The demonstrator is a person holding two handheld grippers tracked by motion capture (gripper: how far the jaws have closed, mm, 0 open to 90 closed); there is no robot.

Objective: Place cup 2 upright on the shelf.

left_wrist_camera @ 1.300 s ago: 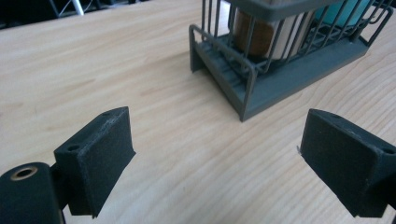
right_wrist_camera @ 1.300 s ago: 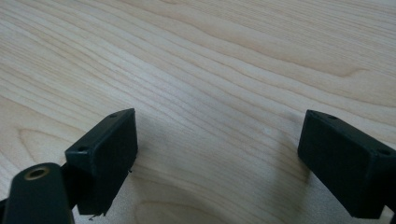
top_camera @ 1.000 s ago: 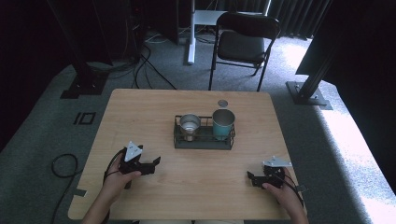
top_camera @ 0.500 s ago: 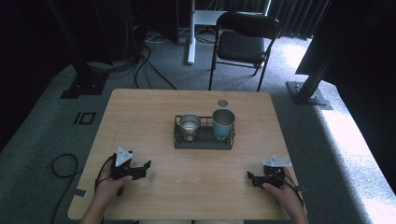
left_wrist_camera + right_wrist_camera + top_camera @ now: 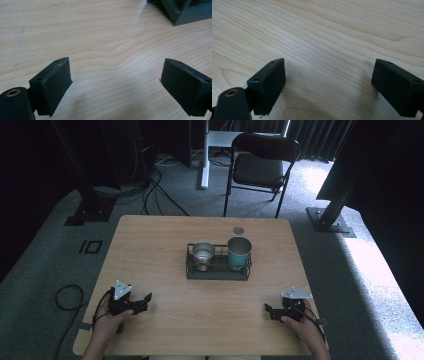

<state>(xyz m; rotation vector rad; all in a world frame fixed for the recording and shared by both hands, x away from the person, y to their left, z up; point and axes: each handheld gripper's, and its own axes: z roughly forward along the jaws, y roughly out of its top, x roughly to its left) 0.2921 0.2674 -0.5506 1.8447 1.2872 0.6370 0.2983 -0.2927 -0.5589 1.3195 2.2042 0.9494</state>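
Note:
A dark wire tray [image 5: 217, 272] sits at the middle of the wooden table [image 5: 165, 240]. In it stand a steel cup [image 5: 203, 255] on the left and a teal cup [image 5: 238, 252] on the right. My left gripper [image 5: 145, 301] rests near the front left edge, open, nothing between its jaws. In the left gripper view, the left gripper [image 5: 115, 85] looks over bare wood toward a corner of the tray [image 5: 185, 12]. My right gripper [image 5: 269, 311] rests near the front right edge, open. The right gripper [image 5: 328, 85] has bare wood between its pads.
A small round grey disc [image 5: 238, 230] lies on the table behind the tray. A black folding chair [image 5: 262, 167] stands beyond the far edge. Cables [image 5: 67, 297] lie on the carpet at the left.
My left gripper has drawn back toward the front left edge and settled lower on the table. The right gripper has stayed put.

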